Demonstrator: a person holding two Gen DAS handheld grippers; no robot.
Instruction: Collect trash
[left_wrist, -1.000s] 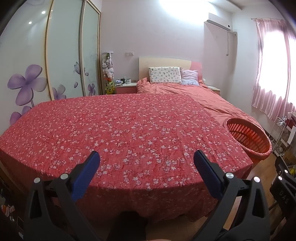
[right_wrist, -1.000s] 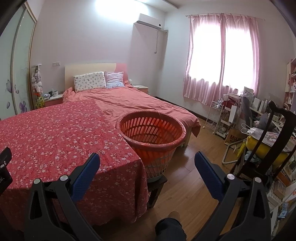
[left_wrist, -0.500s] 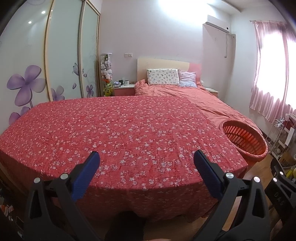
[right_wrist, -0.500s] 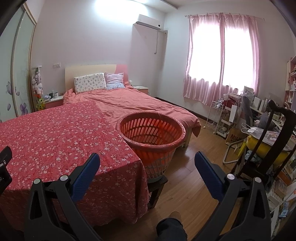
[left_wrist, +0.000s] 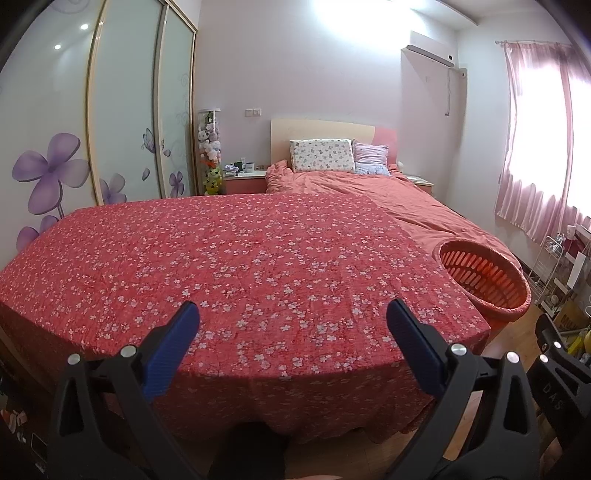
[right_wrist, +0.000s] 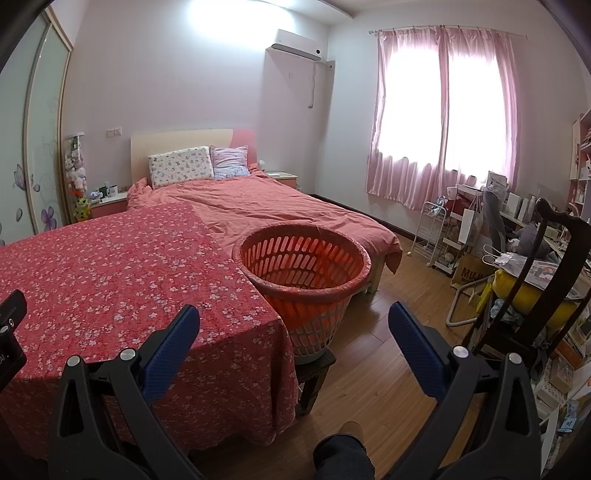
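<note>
Red floral cloth (left_wrist: 258, 258) spread flat directly ahead, draped over the near edge. Bed with salmon duvet (left_wrist: 369, 188) placed beyond it, farther ahead. Patterned pillow (left_wrist: 320, 155) and striped pillow (left_wrist: 370, 159) propped side by side against the headboard (left_wrist: 321, 129) at the far end. Sliding wardrobe doors (left_wrist: 122, 110) with purple flower prints located ahead-left. Column of plush toys (left_wrist: 209, 147) stood between wardrobe and nightstand (left_wrist: 243, 181). Air conditioner (right_wrist: 295, 45) mounted high on the far wall. Pink curtains (right_wrist: 443, 118) drawn across the window ahead-right. White wire rack (right_wrist: 434, 232) parked below the curtains. Dark wooden chair (right_wrist: 554, 258) positioned near right, on wooden floor (right_wrist: 388, 332).
</note>
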